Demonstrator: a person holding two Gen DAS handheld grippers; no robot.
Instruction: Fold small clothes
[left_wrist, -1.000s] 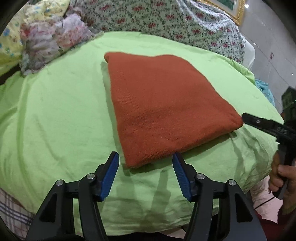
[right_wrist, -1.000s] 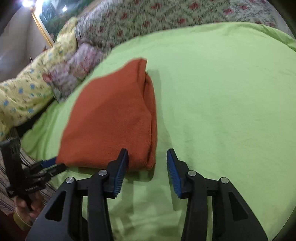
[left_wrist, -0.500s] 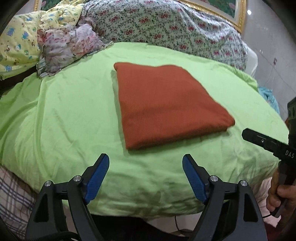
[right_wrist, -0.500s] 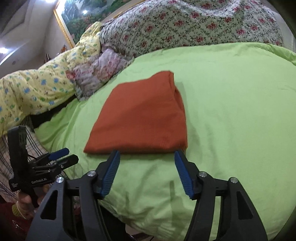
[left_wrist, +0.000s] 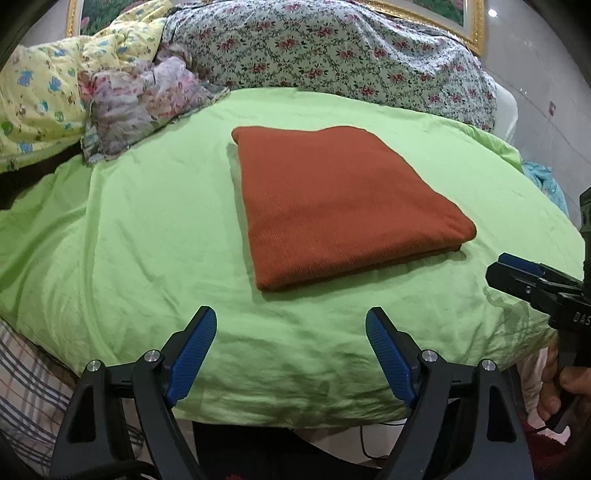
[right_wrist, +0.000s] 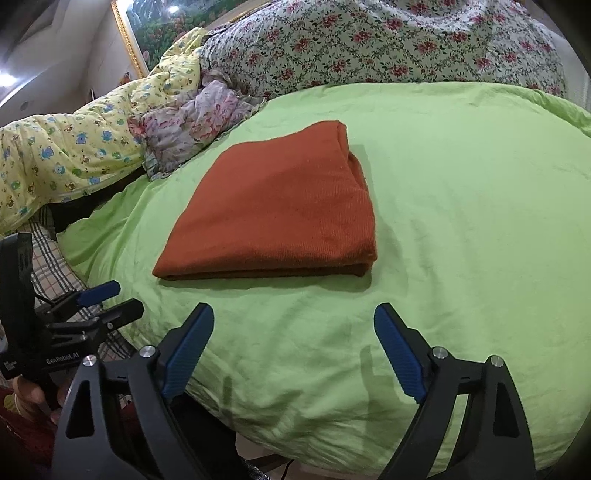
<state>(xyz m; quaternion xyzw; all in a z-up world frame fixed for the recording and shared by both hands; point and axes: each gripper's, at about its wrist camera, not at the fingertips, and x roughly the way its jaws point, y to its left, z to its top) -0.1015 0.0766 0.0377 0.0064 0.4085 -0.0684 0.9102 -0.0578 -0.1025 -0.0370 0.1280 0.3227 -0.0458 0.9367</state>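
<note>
Rust-orange garment (left_wrist: 343, 210) lies folded into a compact, stacked rectangle on the green bedsheet (left_wrist: 147, 236), edges aligned — folding of this item appears complete. Left gripper (left_wrist: 291, 334) and right gripper (right_wrist: 293, 332) sit just short of its near edge, clear of the cloth; both sets of fingers have just been opening and stand wide, nothing between them. Remaining work — possibly the crumpled floral cloth (left_wrist: 144, 99) near the pillows.

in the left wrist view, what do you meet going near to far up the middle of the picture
left tongs with open jaws → bare green sheet → folded rust-orange cloth → rose-patterned quilt → gold picture frame
</note>
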